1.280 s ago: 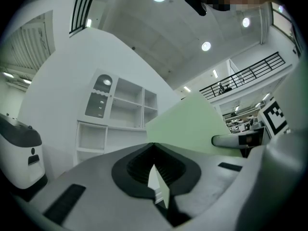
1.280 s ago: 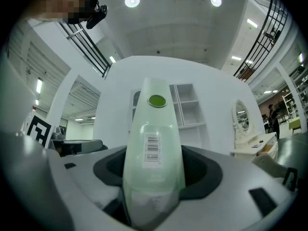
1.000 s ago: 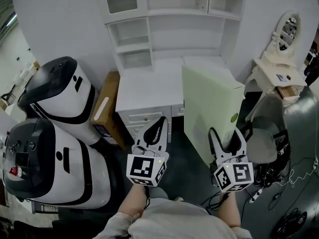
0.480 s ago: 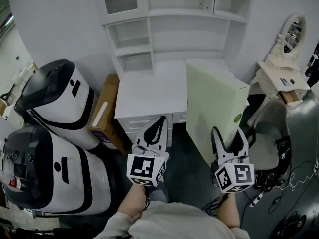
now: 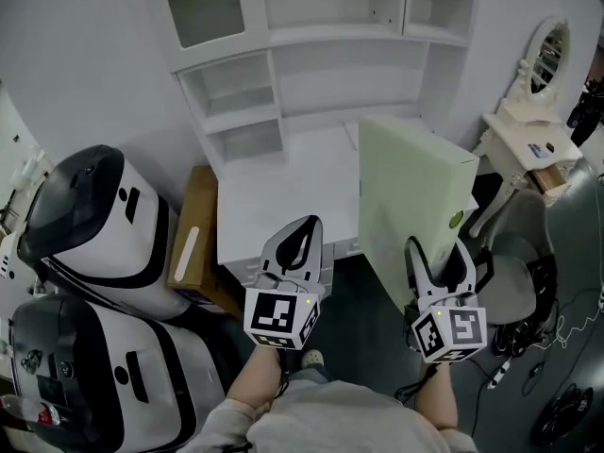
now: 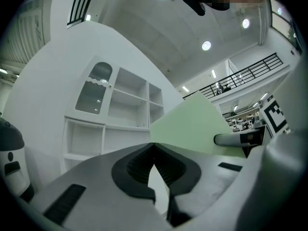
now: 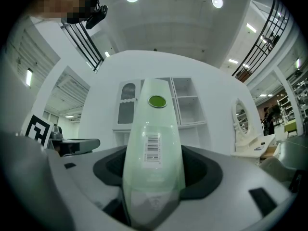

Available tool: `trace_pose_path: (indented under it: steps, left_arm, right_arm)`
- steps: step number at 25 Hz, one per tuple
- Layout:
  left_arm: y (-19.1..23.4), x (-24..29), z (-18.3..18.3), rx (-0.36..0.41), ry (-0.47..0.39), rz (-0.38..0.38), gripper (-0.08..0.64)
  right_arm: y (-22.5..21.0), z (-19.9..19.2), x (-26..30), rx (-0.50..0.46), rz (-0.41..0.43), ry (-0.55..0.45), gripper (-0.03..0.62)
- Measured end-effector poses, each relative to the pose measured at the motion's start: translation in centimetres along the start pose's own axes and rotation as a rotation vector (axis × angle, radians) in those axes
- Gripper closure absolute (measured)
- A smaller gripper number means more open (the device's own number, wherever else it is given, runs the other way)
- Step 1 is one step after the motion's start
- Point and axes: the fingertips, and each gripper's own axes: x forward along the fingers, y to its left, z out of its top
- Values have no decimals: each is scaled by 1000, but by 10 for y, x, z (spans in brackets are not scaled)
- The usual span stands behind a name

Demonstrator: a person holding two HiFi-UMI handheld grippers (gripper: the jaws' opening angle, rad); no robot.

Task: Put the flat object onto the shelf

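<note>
By desk [image 5: 274, 182] | R gripper [image 5: 439, 253] fingers clamped on flat green panel [image 5: 406, 182] | L gripper [image 5: 302, 229] fingers closed, empty

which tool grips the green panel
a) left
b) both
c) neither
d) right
d: the right tool is shut on the panel at its near edge, while the left tool has its jaws together on nothing.
</note>
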Motion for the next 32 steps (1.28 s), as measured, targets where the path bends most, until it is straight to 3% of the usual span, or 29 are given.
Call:
trace_pose_path:
  steps: [12,18,25,32]
  left_arm:
    - [76,50,-9,1,-3,-79,545]
    - [92,62,-19,-13,4,-93,546]
    - [101,86,-24,-24,2,-82,546]
    - [103,124,-27,-21,-5,-17,546]
  right_arm:
    - [30,-13,74,3,-80,-16,299]
    - [34,-18,88,13,-93,-13,300]
    - [23,-18,112,9,-94,-12,299]
    - [-9,-15,147,5,-51,-14,300]
